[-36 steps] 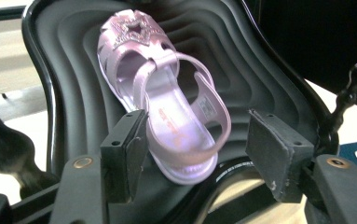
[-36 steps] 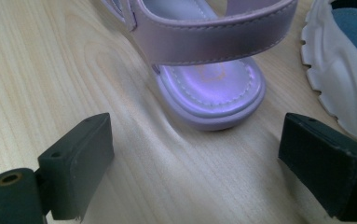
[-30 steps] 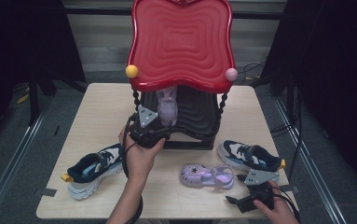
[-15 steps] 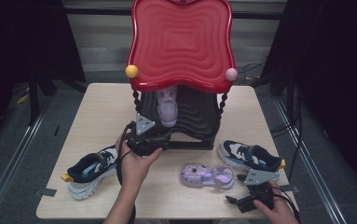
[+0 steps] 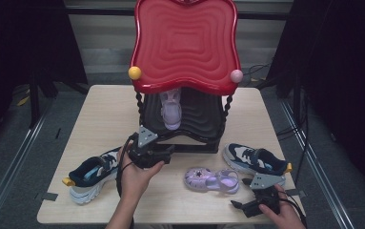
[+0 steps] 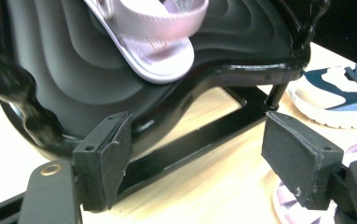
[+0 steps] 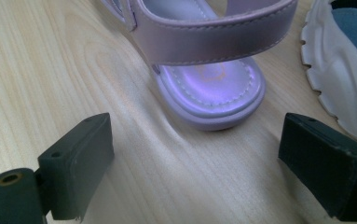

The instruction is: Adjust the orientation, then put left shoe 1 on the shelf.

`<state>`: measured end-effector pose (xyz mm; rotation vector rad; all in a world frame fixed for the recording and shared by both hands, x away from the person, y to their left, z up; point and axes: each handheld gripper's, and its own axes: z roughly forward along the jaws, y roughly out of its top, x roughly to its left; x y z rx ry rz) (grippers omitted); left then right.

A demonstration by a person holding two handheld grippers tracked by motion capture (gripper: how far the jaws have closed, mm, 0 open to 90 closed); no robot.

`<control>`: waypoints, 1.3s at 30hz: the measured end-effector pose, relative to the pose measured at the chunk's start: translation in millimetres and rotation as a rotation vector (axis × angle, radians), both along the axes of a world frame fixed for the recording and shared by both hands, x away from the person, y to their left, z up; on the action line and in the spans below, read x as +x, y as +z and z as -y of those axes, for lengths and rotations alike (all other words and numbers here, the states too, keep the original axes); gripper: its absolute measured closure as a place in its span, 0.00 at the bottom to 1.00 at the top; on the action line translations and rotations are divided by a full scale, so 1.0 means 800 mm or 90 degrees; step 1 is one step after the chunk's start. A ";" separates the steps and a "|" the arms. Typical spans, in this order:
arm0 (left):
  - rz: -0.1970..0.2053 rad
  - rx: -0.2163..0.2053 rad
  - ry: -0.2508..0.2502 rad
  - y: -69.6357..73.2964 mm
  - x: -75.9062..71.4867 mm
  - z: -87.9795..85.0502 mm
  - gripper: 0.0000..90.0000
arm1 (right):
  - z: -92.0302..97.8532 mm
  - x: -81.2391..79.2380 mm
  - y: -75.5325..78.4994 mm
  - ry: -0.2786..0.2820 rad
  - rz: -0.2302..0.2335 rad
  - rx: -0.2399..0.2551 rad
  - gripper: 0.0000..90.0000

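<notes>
The lilac sandal [image 5: 171, 110] now rests alone on the black lower shelf [image 5: 197, 119] of the red-topped rack, released by the left gripper [image 5: 167, 155], whose jaws have just been opening and have backed away empty, so its mate [image 5: 212, 179] on the table comes next, before the unclenched right gripper [image 5: 239, 206].

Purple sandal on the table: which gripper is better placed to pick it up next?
Right. The right gripper sits just behind the purple sandal, jaws open, with its heel straight ahead in the right gripper view. The left gripper, jaws just opened and empty, faces the black shelf holding the other sandal.
</notes>
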<state>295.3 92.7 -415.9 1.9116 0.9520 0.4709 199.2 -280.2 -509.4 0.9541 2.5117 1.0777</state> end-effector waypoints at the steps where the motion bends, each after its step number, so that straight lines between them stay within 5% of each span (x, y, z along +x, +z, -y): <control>1: -0.002 0.000 0.000 -0.002 -0.001 0.000 0.26 | 0.000 0.000 0.000 0.000 0.000 0.000 0.10; 22: -0.017 0.038 -0.053 -0.028 -0.017 -0.020 0.22 | 0.000 0.000 0.000 0.000 0.000 0.000 0.10; 39: -0.066 0.081 -0.102 -0.069 -0.030 -0.022 0.19 | 0.000 0.000 0.000 0.000 0.001 0.000 0.10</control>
